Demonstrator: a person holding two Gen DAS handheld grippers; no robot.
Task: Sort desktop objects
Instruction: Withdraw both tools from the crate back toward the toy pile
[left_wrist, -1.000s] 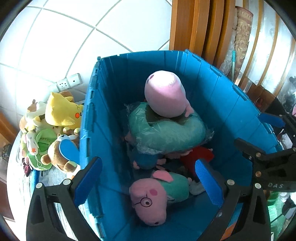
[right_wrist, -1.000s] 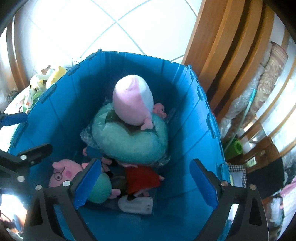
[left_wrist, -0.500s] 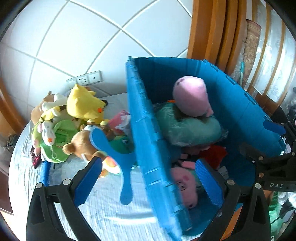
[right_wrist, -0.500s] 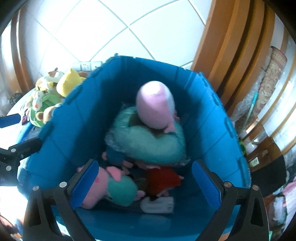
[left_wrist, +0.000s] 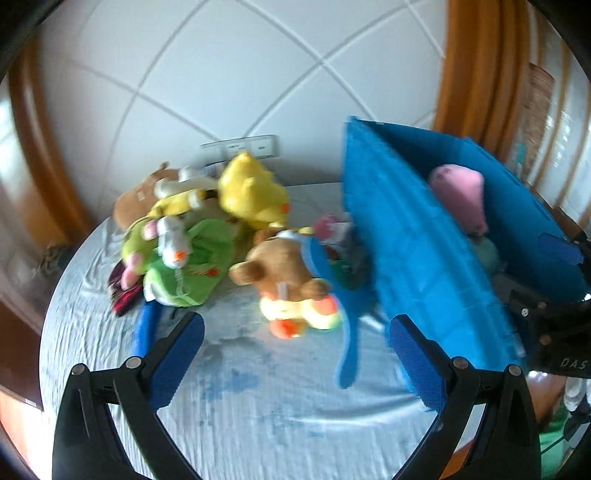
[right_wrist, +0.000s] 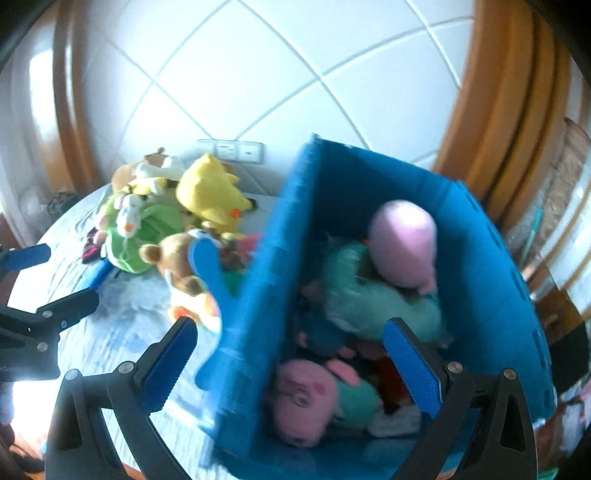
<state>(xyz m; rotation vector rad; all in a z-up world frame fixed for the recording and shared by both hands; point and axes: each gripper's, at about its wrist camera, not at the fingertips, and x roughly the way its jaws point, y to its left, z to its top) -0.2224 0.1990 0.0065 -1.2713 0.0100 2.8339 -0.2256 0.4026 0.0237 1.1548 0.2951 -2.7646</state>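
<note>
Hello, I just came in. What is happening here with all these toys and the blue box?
A person holding a gripper in each hand is sorting soft toys into a blue box. Several toys already lie inside it, among them a pink pig toy and a green cushion. A pile remains on the table beside it, with a yellow toy and a brown bear. Both the left gripper and the right gripper are open and hold nothing.

A cloth-covered round table (left_wrist: 258, 413) carries a plush pile (left_wrist: 207, 236) beside a blue crate (left_wrist: 424, 266).
</note>
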